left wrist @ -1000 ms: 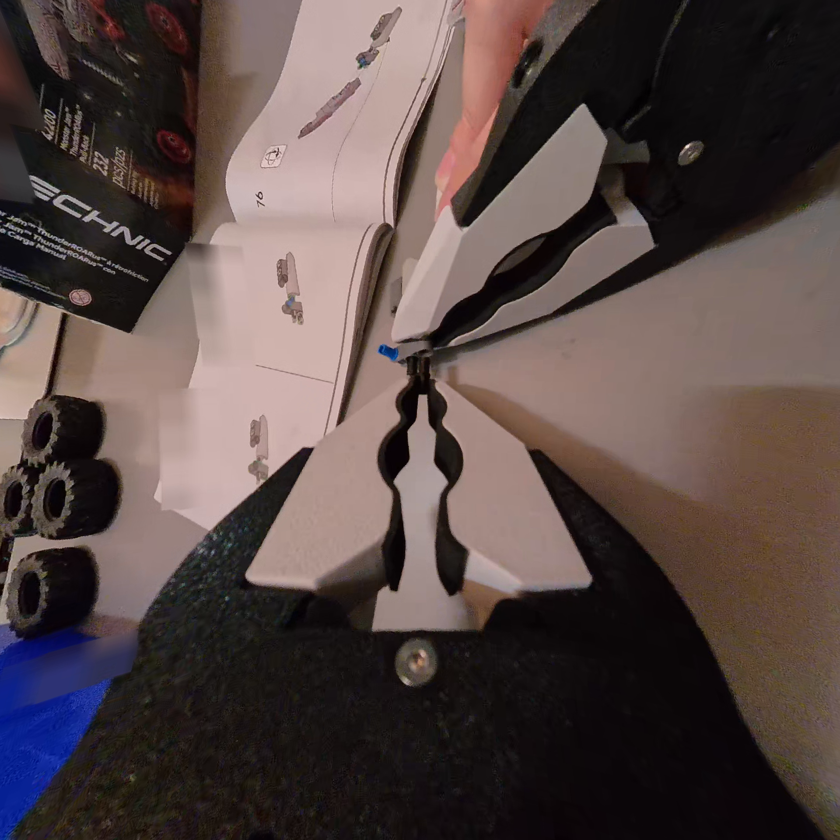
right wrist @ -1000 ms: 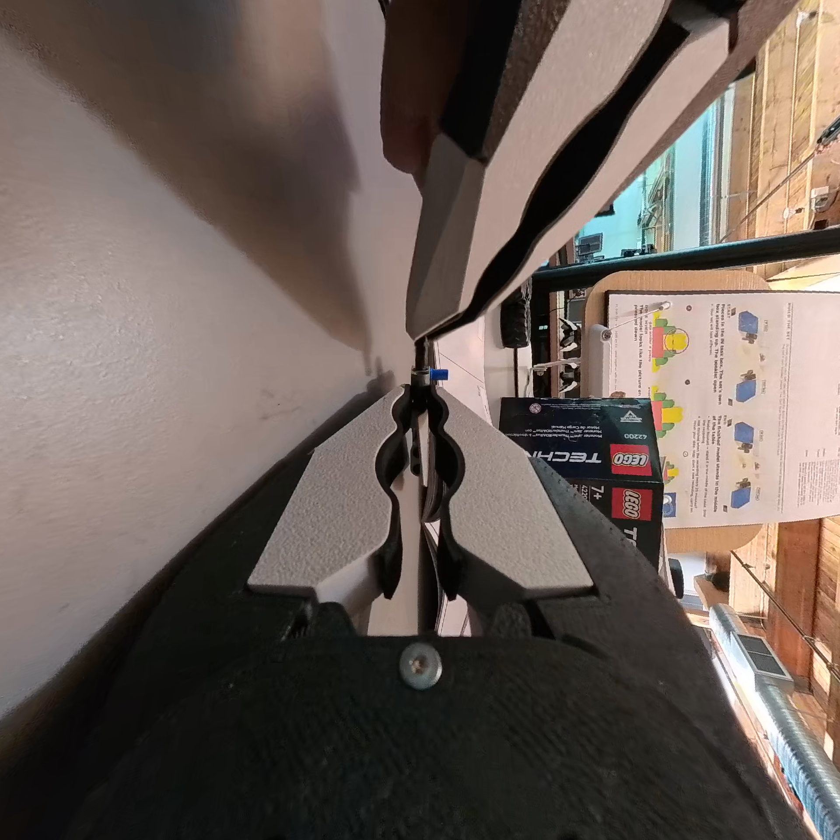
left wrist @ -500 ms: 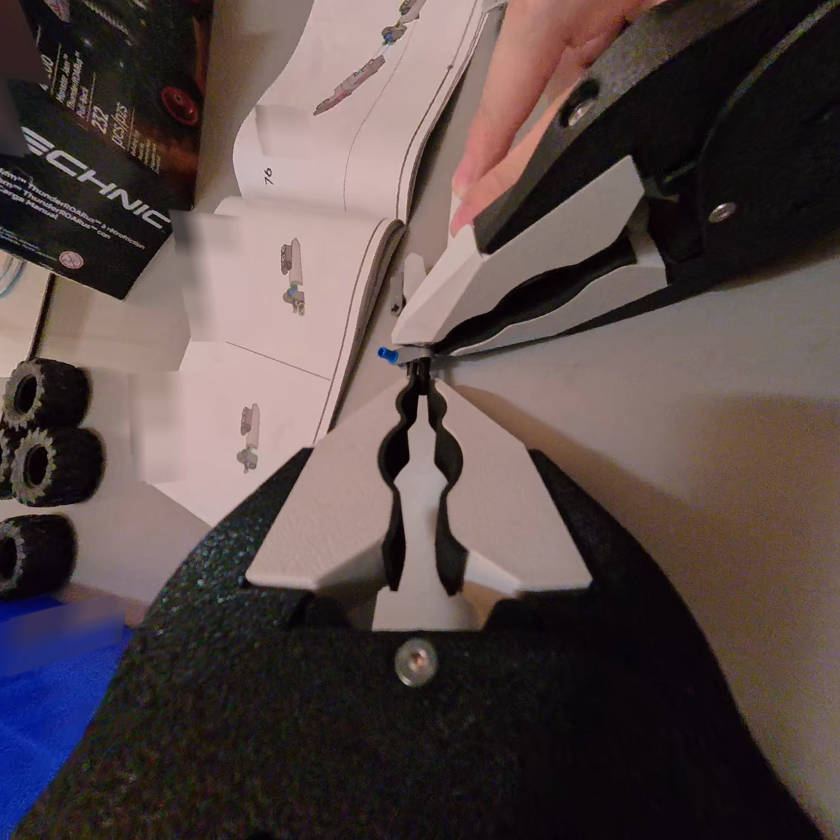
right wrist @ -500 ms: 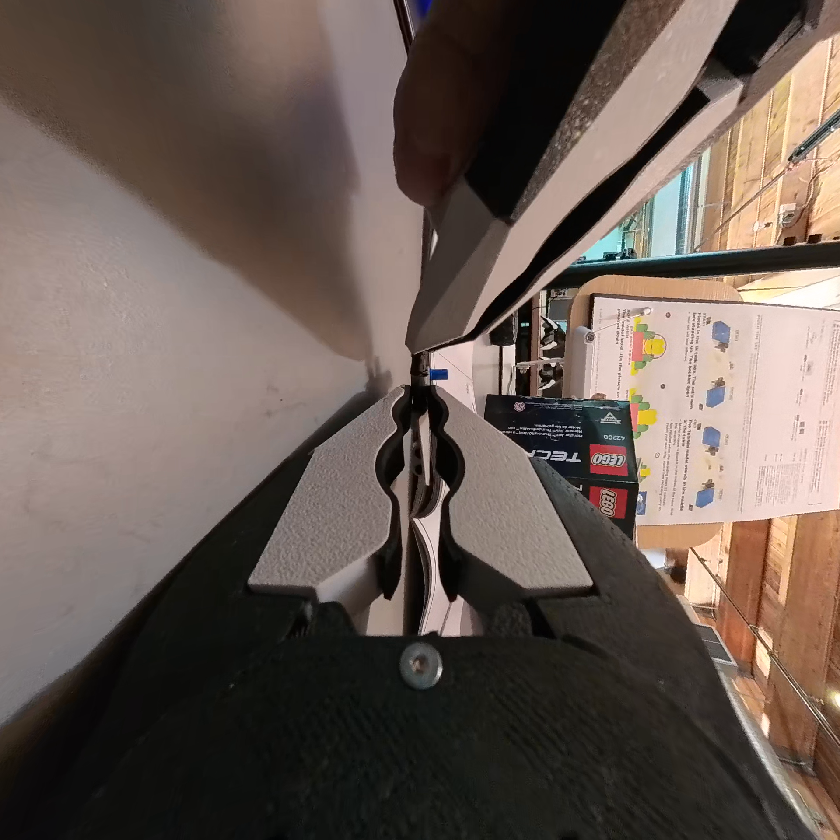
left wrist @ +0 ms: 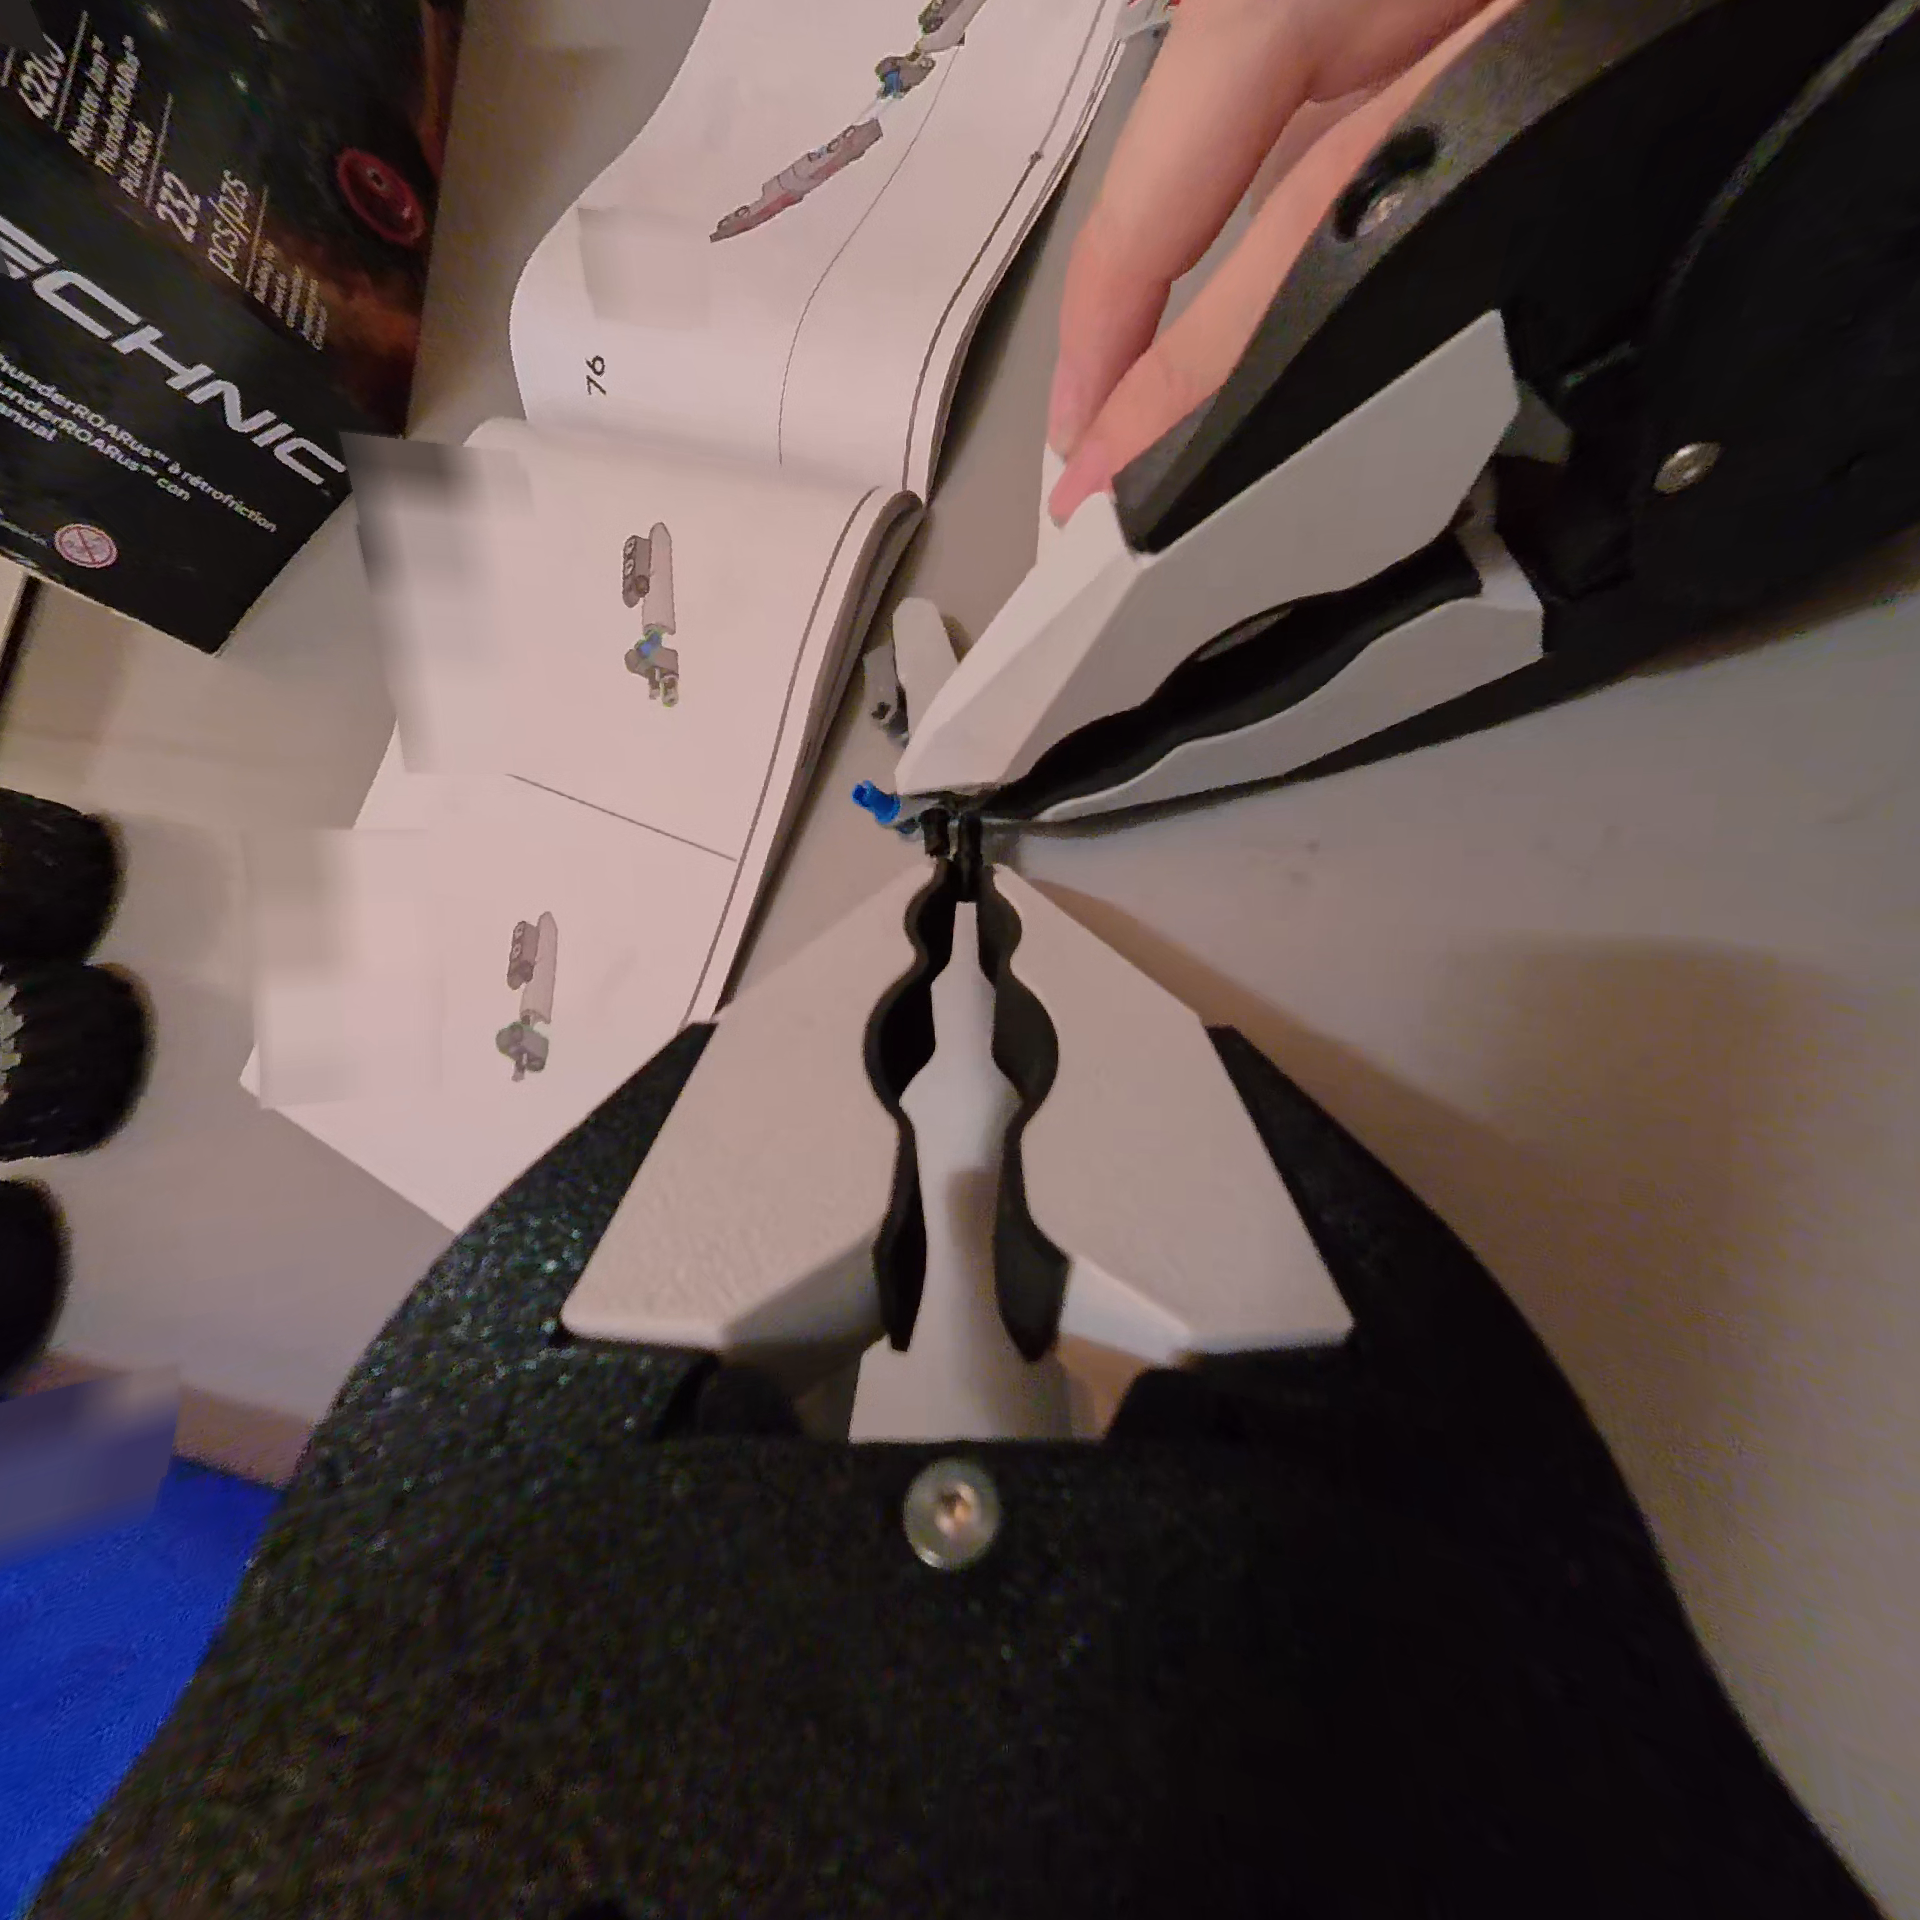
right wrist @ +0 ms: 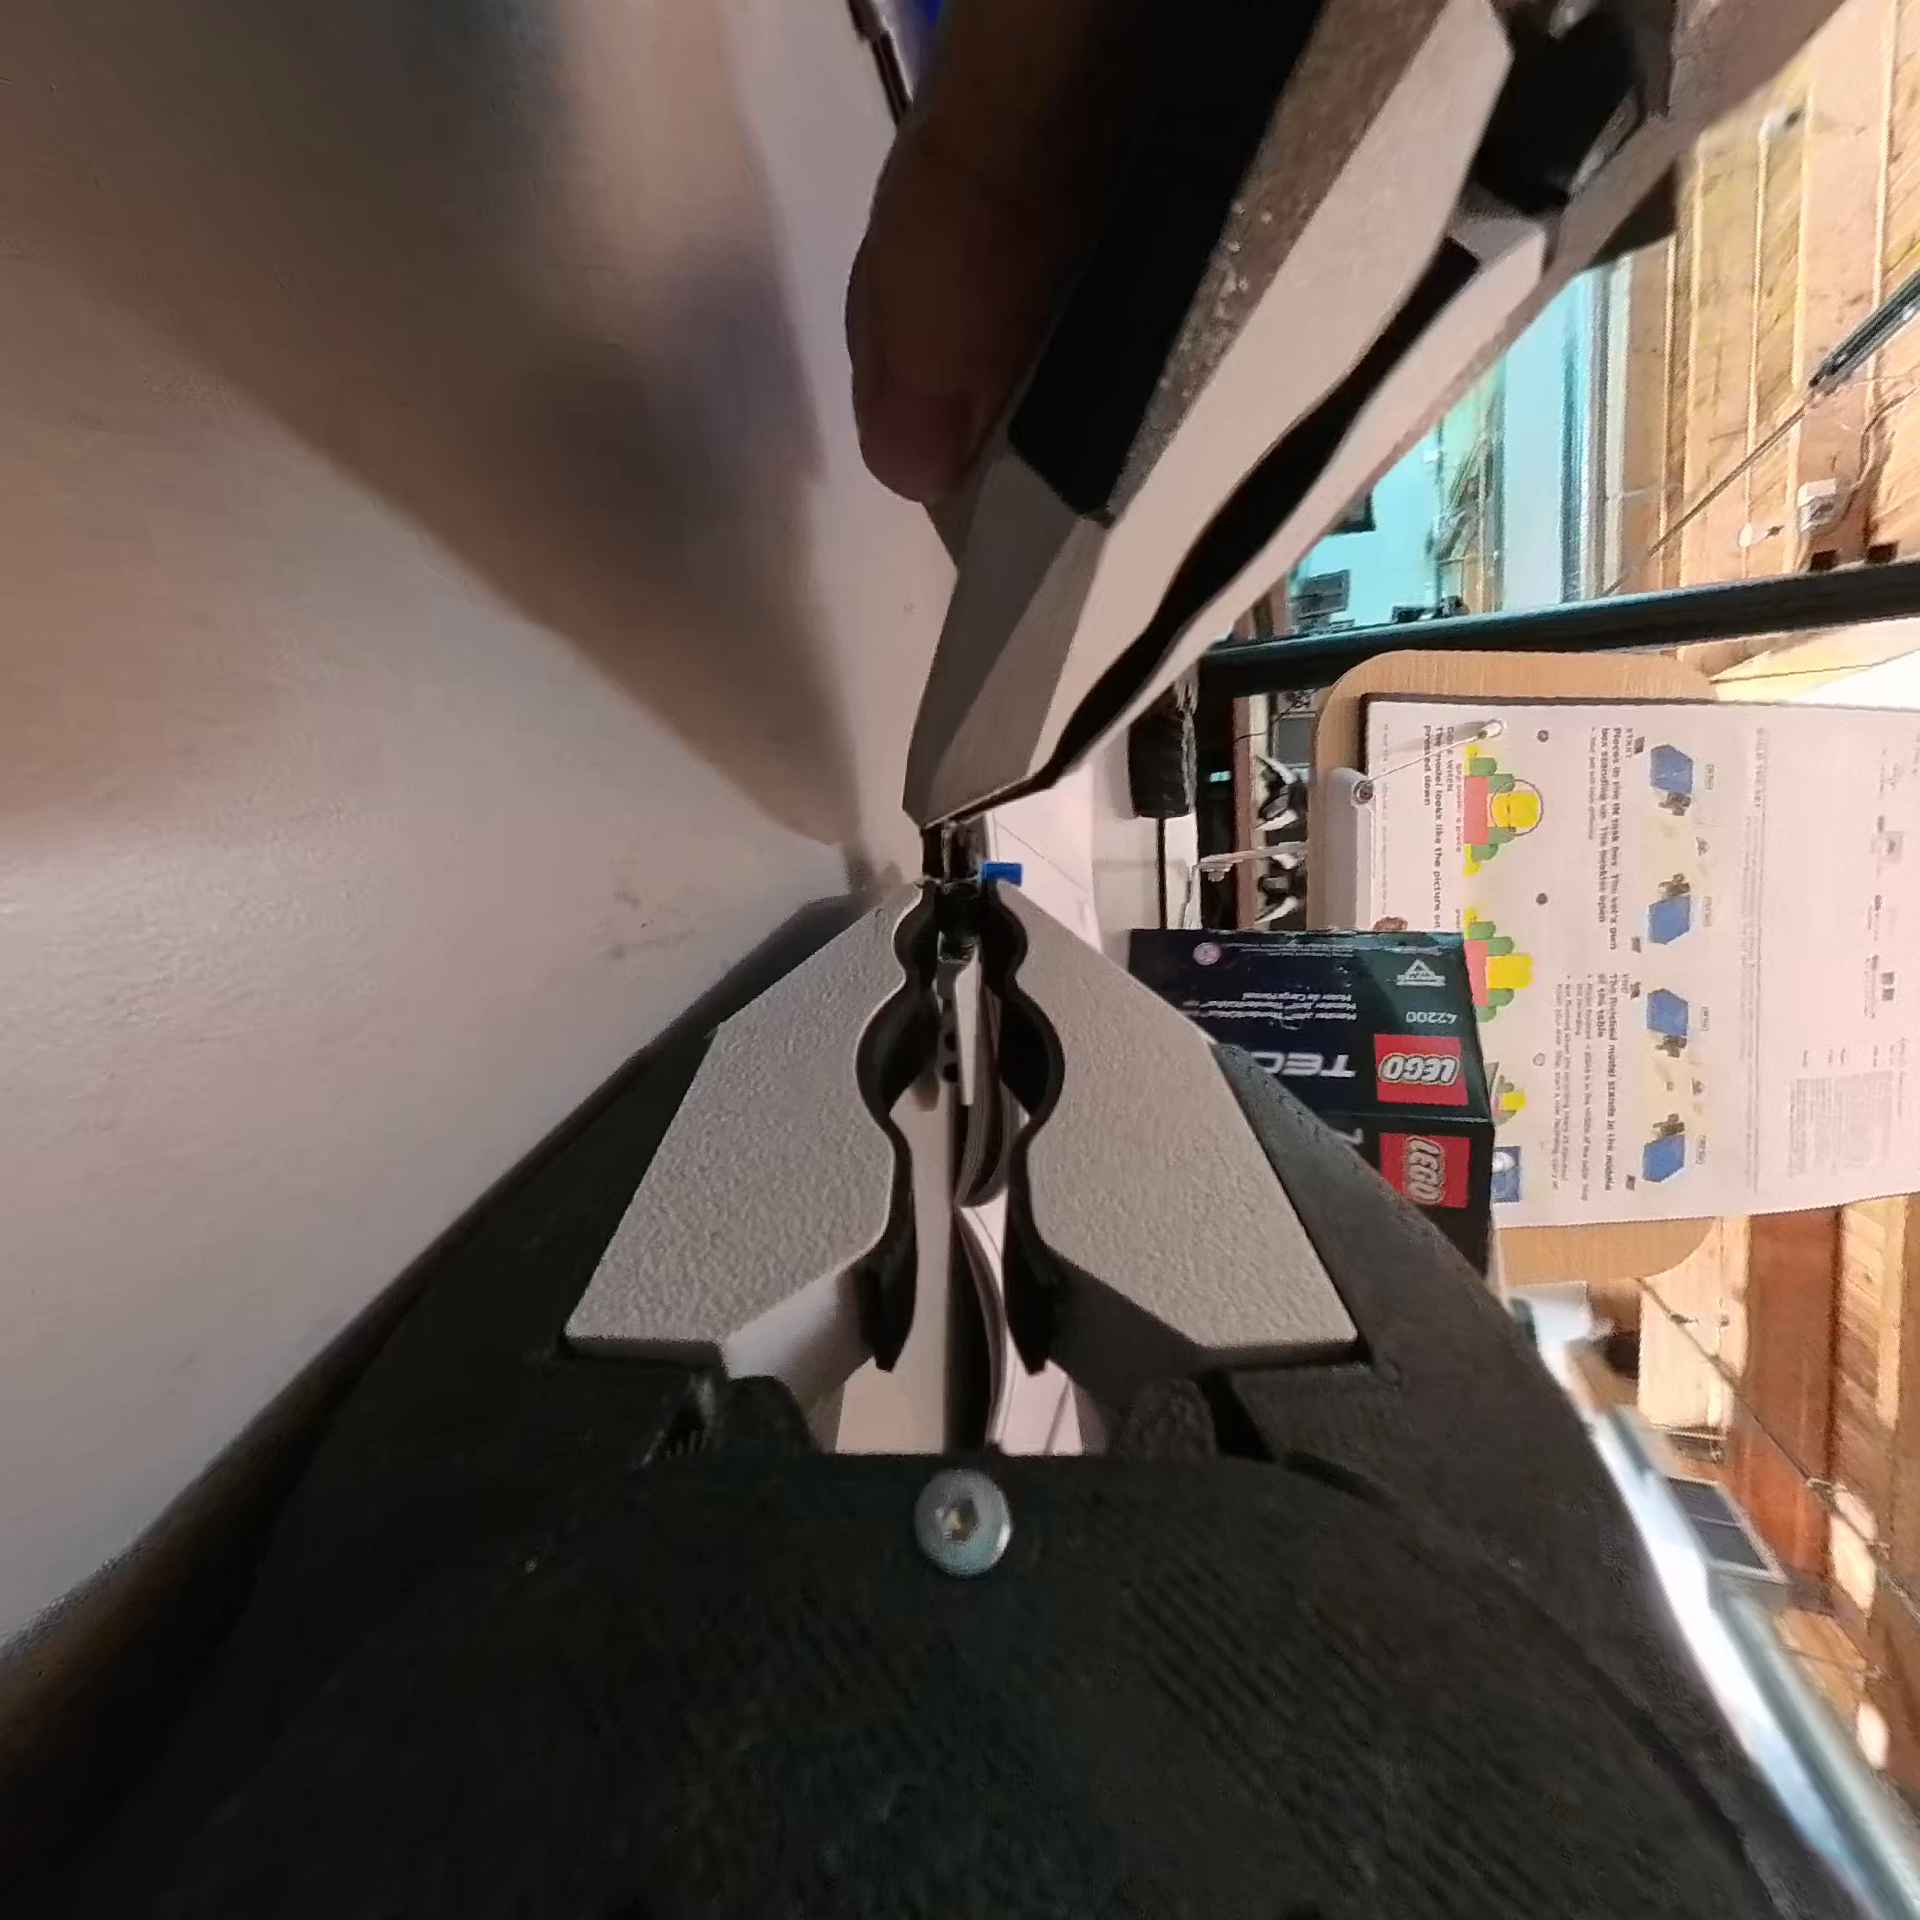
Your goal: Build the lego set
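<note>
In the left wrist view the left hand-held gripper [left wrist: 958, 847] pinches a small black piece [left wrist: 954, 831] tip to tip with the right hand-held gripper [left wrist: 940, 800]; a blue pin [left wrist: 871, 800] sticks out left, beside the open instruction booklet [left wrist: 623, 644], which now looks nearer. In the right wrist view the right hand-held gripper [right wrist: 951, 894] is nearly closed on the same piece [right wrist: 952, 940] above the desk [right wrist: 312, 935]; the set box [right wrist: 1340, 1029] stands far right.

Both views are dim and warm-toned, with heavy fisheye bending at the edges. Soft brown shadows spill over the counter [left wrist: 1558, 1039] right of the claws. The tyres [left wrist: 52, 997] at far left are smeared. In the right view the far wall [right wrist: 1766, 364] is much brighter, lit like daylight.
</note>
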The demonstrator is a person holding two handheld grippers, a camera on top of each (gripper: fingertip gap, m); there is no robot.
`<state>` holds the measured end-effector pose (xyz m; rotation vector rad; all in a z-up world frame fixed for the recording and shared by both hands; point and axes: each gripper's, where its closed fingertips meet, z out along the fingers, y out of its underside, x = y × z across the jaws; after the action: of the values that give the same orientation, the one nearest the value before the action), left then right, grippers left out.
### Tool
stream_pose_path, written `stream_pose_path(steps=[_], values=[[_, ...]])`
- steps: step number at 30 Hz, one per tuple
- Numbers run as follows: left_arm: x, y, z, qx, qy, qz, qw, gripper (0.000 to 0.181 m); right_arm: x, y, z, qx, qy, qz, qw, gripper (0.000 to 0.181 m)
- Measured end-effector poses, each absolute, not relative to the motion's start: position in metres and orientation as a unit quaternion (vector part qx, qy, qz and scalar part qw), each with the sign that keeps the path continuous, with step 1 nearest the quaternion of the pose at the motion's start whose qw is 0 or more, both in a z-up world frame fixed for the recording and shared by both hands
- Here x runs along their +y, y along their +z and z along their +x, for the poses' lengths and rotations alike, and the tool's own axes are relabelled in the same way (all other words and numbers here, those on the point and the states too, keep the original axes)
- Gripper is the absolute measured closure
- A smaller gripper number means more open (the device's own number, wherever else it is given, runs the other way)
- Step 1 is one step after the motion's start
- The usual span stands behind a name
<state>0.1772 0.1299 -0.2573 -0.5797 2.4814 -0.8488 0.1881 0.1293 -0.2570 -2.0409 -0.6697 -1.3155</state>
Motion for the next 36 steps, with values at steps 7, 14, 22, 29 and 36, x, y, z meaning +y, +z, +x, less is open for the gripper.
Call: stream_pose_path(steps=[7,14,22,29,36], values=[[0.1274,-0.2525,0.1788,0.893,-0.319,-0.213,0.234,0.18,0.1291,-0.2567,0.188,-0.226,-0.47,-0.786,0.331,0.176],[0.1269,-0.2531,0.1805,0.893,-0.314,-0.217,0.239,0.18,0.129,-0.2562,0.1889,-0.186,-0.427,-0.805,0.368,0.175],[0.1265,-0.2546,0.1809,0.895,-0.294,-0.225,0.247,0.18,0.1281,-0.2587,0.1903,-0.212,-0.448,-0.802,0.333,0.174],[0.1257,-0.2539,0.1788,0.884,-0.332,-0.255,0.207,0.18,0.1286,-0.2594,0.1897,-0.195,-0.427,-0.813,0.343,0.174],[0.126,-0.2579,0.1807,0.88,-0.344,-0.243,0.221,0.18,0.1284,-0.26,0.1906,-0.183,-0.406,-0.821,0.357,0.174]])
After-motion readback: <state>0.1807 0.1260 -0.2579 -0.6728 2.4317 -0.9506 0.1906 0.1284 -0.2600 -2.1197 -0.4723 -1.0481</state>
